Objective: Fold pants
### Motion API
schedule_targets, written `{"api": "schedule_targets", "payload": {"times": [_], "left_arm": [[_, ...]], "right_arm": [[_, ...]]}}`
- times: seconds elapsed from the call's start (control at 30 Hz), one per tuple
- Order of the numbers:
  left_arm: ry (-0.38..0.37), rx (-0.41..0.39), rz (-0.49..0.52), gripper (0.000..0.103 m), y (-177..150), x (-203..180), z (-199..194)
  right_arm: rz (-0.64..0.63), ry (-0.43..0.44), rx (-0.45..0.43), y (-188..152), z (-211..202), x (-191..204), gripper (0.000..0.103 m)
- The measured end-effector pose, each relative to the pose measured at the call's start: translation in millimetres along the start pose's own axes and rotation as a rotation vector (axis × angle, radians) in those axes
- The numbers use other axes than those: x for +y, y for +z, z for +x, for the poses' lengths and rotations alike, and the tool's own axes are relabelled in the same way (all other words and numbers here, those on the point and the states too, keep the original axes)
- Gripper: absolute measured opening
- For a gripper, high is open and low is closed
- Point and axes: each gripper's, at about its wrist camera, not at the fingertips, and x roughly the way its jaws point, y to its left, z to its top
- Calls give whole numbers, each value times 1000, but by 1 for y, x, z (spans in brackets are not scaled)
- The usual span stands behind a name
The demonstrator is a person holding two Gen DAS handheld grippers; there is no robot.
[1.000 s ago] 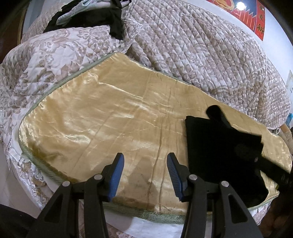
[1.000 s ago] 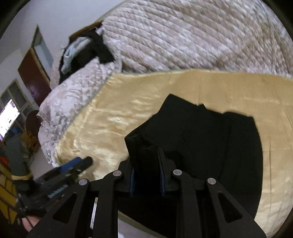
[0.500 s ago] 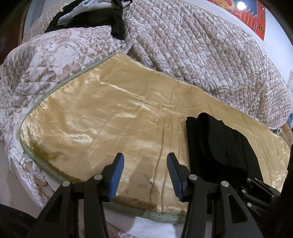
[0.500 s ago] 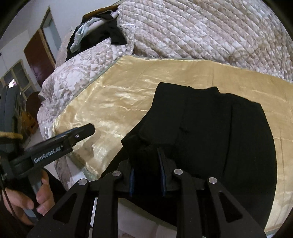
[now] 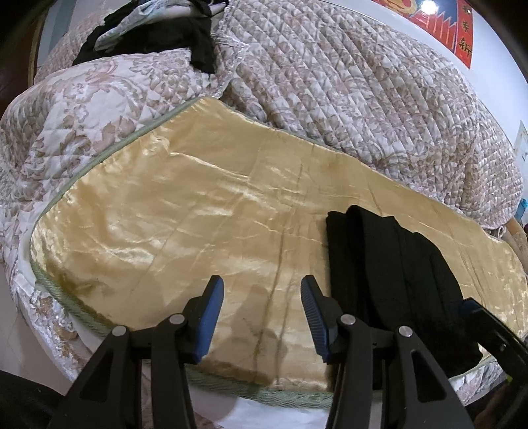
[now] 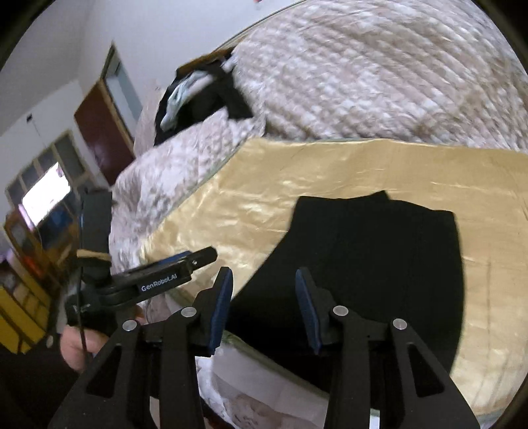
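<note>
The black pants point(image 5: 389, 274) lie folded in a flat rectangle on the gold satin cloth point(image 5: 198, 224), at its right near edge. They also show in the right wrist view point(image 6: 373, 264). My left gripper point(image 5: 262, 293) is open and empty above bare gold cloth, left of the pants. My right gripper point(image 6: 264, 290) is open and empty, just above the near edge of the pants. The left gripper also shows from the side in the right wrist view point(image 6: 184, 264).
A quilted floral bedspread point(image 5: 363, 99) bunches up behind the gold cloth. A pile of dark and pale clothes point(image 5: 158, 29) lies at the far left on the bed. The bed's near edge point(image 5: 231, 386) runs under both grippers. A door point(image 6: 102, 132) stands at left.
My right gripper was shut on a fold of the pants; it has opened and let go. The pants now lie flat. The left gripper has barely moved.
</note>
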Motion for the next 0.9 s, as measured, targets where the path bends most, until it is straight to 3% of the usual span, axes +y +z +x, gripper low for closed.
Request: {"api": "schedule_targets", "payload": {"times": [0.07,0.17,0.23,0.33,0.43,0.53,0.67,0.73,0.77,0.83,0.9], "left_arm": [[-13,0,11,51,2,-6,-1],[-53,-8,28,51,7,-17,-6],[-93,-8,41,51,12,-28,-9],[-146,-2,68,51,23,-46,-8],[-189,13,108,51,36,-65,0],[-222,38,151,51,49,-88,15],[-279,64,211,51,61,-118,42],[-252,89,244,51,61,-126,62],[-237,109,258,51,59,-126,73],[-204,157,259,51,51,-122,91],[-218,156,227,54,48,-112,97]], "right_arm": [[63,-64,-16,-7,-4,-16,40],[133,-125,59,-18,9,-35,35],[89,-113,87,-22,15,-29,34],[90,-21,115,-9,15,-25,34],[128,-95,54,13,0,-49,34],[156,-213,68,36,-3,-83,34],[151,-267,113,59,17,-110,34],[149,-265,120,65,28,-119,33],[159,-268,137,67,39,-127,32],[173,-299,173,62,50,-141,18],[202,-300,165,57,53,-155,9]]}}
